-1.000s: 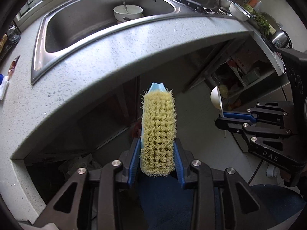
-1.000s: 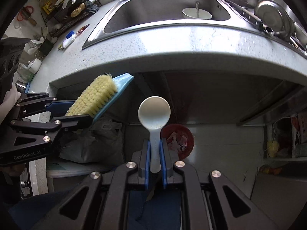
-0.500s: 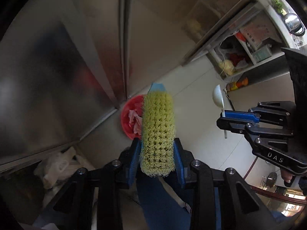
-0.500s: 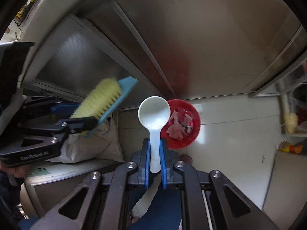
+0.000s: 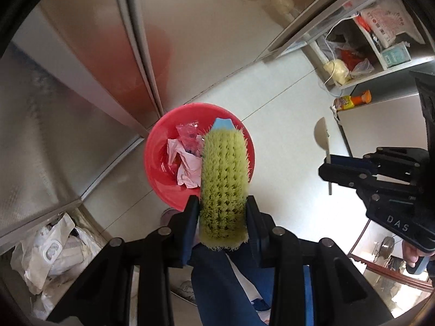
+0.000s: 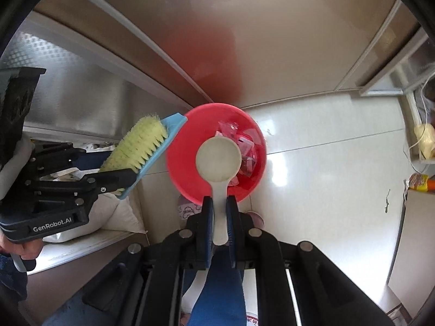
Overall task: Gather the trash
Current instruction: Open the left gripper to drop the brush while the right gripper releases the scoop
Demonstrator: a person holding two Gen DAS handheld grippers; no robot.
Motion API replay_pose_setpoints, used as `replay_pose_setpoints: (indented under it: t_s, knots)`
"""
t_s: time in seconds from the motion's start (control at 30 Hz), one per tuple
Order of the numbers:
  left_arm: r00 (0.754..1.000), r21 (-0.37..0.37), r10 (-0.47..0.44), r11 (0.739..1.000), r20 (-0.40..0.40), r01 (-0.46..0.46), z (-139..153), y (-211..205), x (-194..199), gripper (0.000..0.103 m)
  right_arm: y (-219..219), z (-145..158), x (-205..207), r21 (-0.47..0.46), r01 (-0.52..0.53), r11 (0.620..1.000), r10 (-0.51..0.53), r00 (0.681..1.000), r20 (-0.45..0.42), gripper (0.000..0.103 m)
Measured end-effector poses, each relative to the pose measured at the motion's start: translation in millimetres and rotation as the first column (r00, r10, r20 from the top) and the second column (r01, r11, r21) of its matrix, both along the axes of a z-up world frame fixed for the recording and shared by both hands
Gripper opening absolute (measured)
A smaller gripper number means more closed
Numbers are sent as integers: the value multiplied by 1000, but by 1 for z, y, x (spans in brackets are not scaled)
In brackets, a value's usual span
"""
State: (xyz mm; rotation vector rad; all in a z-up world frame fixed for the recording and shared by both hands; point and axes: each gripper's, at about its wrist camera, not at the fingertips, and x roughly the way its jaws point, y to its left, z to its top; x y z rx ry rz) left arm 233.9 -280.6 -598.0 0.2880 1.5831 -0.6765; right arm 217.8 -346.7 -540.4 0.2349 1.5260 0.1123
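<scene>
Approach step: both tools hang above the red bin (image 5: 160,163) on the floor, center of both frames, against the steel cabinet (image 5: 68,114). Left gripper (image 5: 221,212) clamps a yellow scrub brush (image 5: 224,179); right gripper (image 6: 219,212) is closed on a white scoop (image 6: 218,160). Trash (image 5: 185,160) (crumpled paper and wrappers) already lies inside the bin. Next move, I judge: find loose trash, sweep it onto the scoop, tip it in.

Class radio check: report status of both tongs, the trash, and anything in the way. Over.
Left tongs shut on yellow-bristled blue scrub brush. Right tongs shut on white plastic scoop. Crumpled trash in red plastic bowl on floor. Nothing blocking.
</scene>
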Motion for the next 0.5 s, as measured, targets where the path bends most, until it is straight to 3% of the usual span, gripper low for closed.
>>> replay_pose_setpoints:
  t_s: [0.23,0.3,0.33,0.37,0.5]
  knots:
    - [998,0,-55,999,34,55,0,-7,-3,37,-14,9,-11,-2,21,1000,-21,1000,4,9]
    - [997,9,-67,998,27,66,-1,-7,-2,54,-15,10,-13,1,23,1000,-23,1000,1,9]
    - [998,10,-62,998,27,61,0,-6,-1,69,-13,9,-14,2,23,1000,-23,1000,-1,9]
    - [998,8,-57,998,34,57,0,-5,0,74,-11,9,-14,4,20,1000,-20,1000,-3,9]
    - [998,20,-44,999,47,43,-1,0,2,77,-6,8,-11,16,18,1000,-18,1000,-10,9]
